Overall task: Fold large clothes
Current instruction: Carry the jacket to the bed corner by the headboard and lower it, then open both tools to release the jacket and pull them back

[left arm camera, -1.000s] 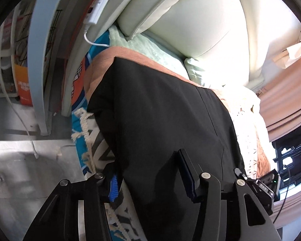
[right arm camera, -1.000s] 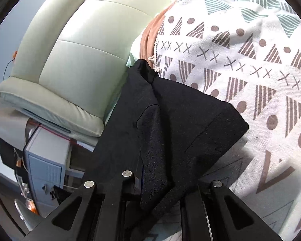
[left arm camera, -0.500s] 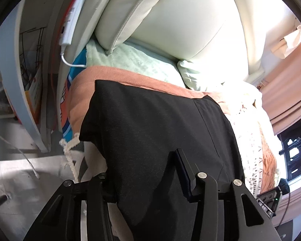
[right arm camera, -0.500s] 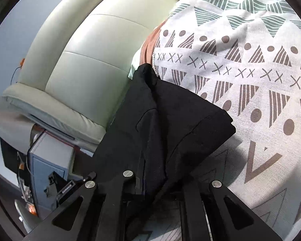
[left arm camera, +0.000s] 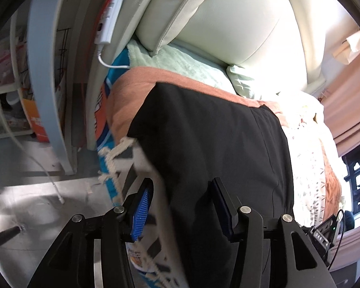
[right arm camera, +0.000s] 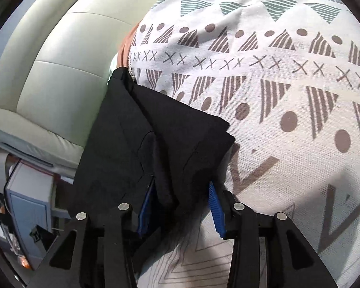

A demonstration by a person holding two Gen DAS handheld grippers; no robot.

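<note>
**Black garment on the patterned blanket**

My right tongs (right arm camera: 180, 206) have just been opening; a black garment (right arm camera: 160, 132) fold sits loose between them. My left tongs (left arm camera: 180, 206) stand half wide, straddling the garment's (left arm camera: 215, 132) edge without pinching. It lies on the patterned blanket (right arm camera: 287, 84).

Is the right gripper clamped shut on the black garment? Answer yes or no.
No: the right gripper has just been opening, and its blue pads stand apart from the black garment lying loosely between them.
</note>
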